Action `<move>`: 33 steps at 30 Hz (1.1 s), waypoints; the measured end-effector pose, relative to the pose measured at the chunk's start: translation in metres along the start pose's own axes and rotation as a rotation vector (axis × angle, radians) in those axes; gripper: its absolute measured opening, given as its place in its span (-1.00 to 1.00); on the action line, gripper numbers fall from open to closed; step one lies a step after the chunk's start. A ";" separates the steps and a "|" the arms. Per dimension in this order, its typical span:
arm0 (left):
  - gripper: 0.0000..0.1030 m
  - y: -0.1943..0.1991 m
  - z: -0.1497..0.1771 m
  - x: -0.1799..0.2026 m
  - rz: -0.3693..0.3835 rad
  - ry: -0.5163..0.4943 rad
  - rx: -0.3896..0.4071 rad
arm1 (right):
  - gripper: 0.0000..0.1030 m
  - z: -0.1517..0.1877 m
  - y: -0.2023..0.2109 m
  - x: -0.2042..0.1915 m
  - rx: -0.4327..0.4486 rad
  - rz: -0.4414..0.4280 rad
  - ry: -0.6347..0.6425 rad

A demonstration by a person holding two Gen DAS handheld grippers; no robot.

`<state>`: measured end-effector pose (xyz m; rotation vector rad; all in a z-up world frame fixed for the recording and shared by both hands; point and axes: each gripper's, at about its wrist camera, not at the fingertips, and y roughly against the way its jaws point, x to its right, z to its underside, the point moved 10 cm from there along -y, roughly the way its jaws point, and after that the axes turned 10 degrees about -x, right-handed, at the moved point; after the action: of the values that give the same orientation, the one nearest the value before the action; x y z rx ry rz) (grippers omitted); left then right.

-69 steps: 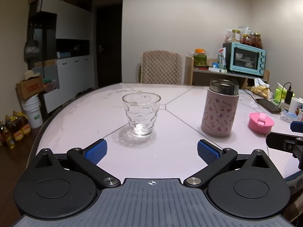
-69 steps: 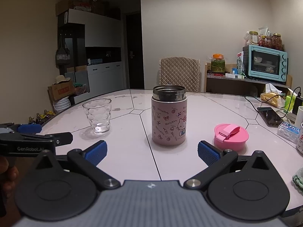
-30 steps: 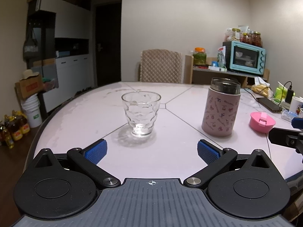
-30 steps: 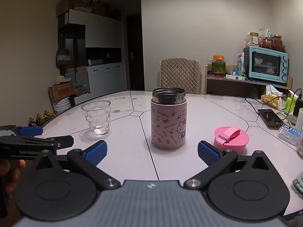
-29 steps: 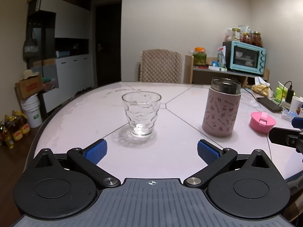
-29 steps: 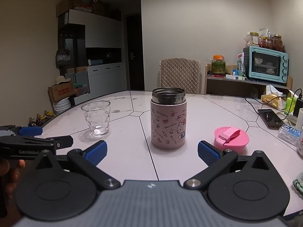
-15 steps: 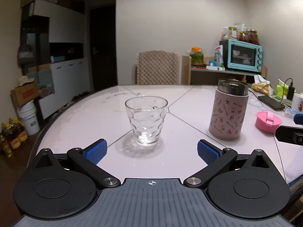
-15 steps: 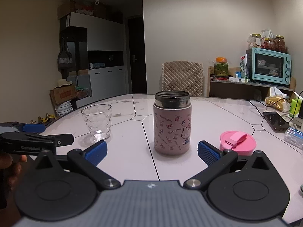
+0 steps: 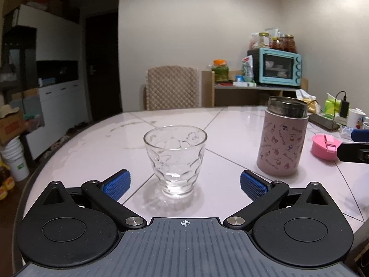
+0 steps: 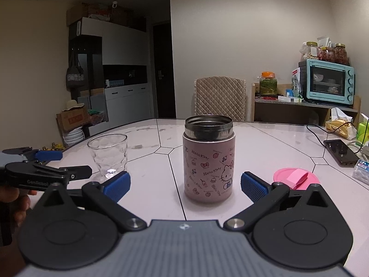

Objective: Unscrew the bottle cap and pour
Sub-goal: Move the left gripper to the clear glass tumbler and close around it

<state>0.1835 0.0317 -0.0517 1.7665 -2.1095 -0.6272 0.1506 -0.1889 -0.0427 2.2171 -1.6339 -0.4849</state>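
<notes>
A pink Hello Kitty bottle (image 10: 208, 161) stands upright on the table with its steel mouth uncovered; it also shows in the left wrist view (image 9: 282, 140). Its pink cap (image 10: 296, 176) lies on the table to its right, also in the left wrist view (image 9: 324, 146). A clear glass (image 9: 175, 159) stands left of the bottle, also in the right wrist view (image 10: 108, 153). My left gripper (image 9: 184, 183) is open, with the glass just ahead between its fingers. My right gripper (image 10: 184, 183) is open, with the bottle just ahead between its fingers. Neither touches anything.
The pale table (image 9: 230, 129) has a curved left edge. A phone on a cable (image 10: 340, 152), a mug (image 9: 356, 118) and small items lie at the far right. A quilted chair (image 10: 220, 99) stands behind the table. A teal oven (image 10: 327, 83) sits on a shelf.
Both grippers have moved forward and lower; the glass and the bottle now sit closer between their fingers. Both stay open.
</notes>
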 end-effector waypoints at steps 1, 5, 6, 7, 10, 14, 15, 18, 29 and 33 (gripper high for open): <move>1.00 -0.002 0.000 -0.001 0.002 -0.001 0.001 | 1.00 0.000 -0.002 0.000 -0.002 0.002 0.000; 1.00 -0.014 -0.003 -0.007 0.002 -0.013 -0.006 | 1.00 0.000 -0.011 0.001 -0.010 0.004 -0.001; 1.00 -0.018 -0.004 -0.009 0.003 -0.019 -0.012 | 1.00 0.000 -0.013 0.001 -0.011 0.005 0.000; 1.00 -0.020 -0.004 -0.010 0.004 -0.022 -0.015 | 1.00 -0.001 -0.015 0.001 -0.012 0.006 0.000; 1.00 -0.031 -0.006 -0.012 0.016 -0.037 -0.023 | 1.00 -0.003 -0.022 0.001 -0.012 0.010 -0.003; 1.00 -0.041 -0.008 -0.013 0.033 -0.043 -0.031 | 1.00 -0.003 -0.028 0.001 -0.015 0.012 -0.002; 1.00 -0.044 -0.007 -0.013 0.034 -0.045 -0.033 | 1.00 -0.003 -0.030 0.002 -0.016 0.014 -0.003; 1.00 -0.049 -0.008 -0.013 0.038 -0.044 -0.038 | 1.00 -0.003 -0.033 0.003 -0.019 0.016 -0.004; 1.00 -0.061 -0.013 -0.014 0.052 -0.048 -0.038 | 1.00 -0.007 -0.040 0.004 -0.020 0.024 0.003; 1.00 -0.065 -0.015 -0.016 0.066 -0.053 -0.037 | 1.00 -0.007 -0.043 0.004 -0.024 0.028 0.002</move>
<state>0.2485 0.0361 -0.0720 1.6705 -2.1675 -0.6978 0.1911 -0.1803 -0.0564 2.1741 -1.6468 -0.4923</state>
